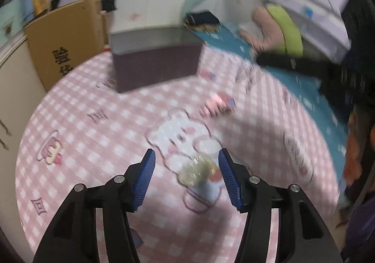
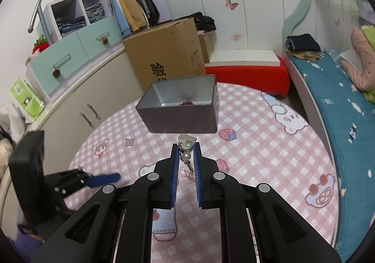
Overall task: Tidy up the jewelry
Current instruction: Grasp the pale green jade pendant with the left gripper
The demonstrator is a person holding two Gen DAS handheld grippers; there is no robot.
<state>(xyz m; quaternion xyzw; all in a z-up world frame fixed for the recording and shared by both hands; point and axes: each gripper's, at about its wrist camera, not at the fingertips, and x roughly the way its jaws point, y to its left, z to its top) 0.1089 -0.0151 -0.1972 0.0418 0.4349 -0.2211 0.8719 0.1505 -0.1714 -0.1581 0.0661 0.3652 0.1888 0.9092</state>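
Observation:
In the right wrist view my right gripper [image 2: 186, 145] is shut on a silver chain bracelet [image 2: 186, 140] with a heart charm and pearl, held above the pink checked tablecloth [image 2: 257, 157]. Ahead stands a dark open metal box [image 2: 180, 117] with red beads [image 2: 186, 103] inside. My left gripper [image 2: 103, 179] shows at the left of that view. In the blurred left wrist view my left gripper [image 1: 186, 159] is open, its jaws on either side of a pale yellowish bead bracelet [image 1: 196, 170] on the cloth. The box [image 1: 157, 68] stands beyond, and a pink piece [image 1: 218, 104] lies mid-table.
A cardboard box [image 2: 164, 52] stands behind the table, next to a red and white stool [image 2: 248, 68]. A bed with a blue cover [image 2: 339, 103] runs along the right. Cabinets and drawers [image 2: 77, 56] line the left. The right arm [image 1: 304, 66] crosses the left wrist view.

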